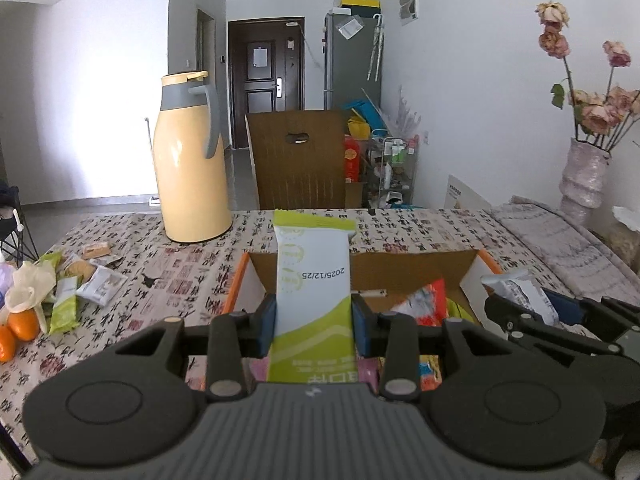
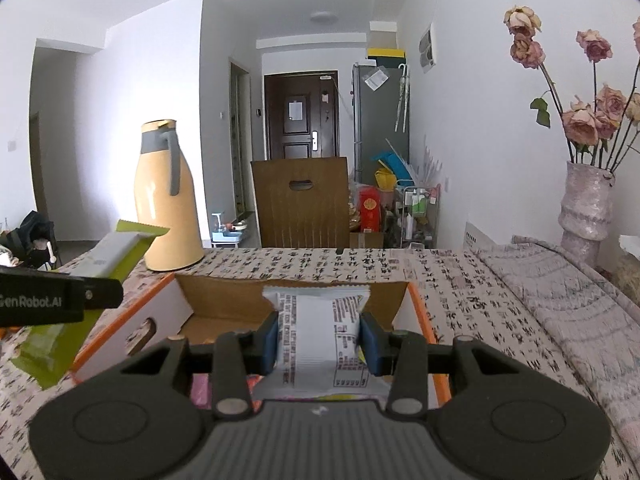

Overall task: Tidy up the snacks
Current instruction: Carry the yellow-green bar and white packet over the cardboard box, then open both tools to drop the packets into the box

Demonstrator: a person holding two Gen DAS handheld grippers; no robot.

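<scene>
the left gripper (image 1: 314, 326) is closed on a green-and-white snack packet (image 1: 310, 300), clamped upright between its blue fingers (image 1: 267, 330) above the cardboard box (image 1: 400, 270). the right gripper (image 2: 319, 342) is closed on a white snack packet (image 2: 318, 332), held over the same box. loose snacks (image 1: 80, 284) are left on the patterned surface (image 1: 180, 272) beside a yellow jug (image 1: 188, 160).

1 orange-rimmed cardboard box (image 1: 486, 258). 1 tall yellow thermos jug with grey handle (image 1: 188, 156). 1 green-and-white long snack packet (image 1: 314, 292), 1 white printed snack pouch (image 2: 322, 336). 2 black two-finger grippers (image 1: 314, 322) (image 2: 320, 338). 2 oranges (image 1: 18, 330). 1 pale ribbed vase of dried pink roses (image 1: 582, 180). Loose packet pile (image 1: 80, 280) at left, count unclear.
</scene>
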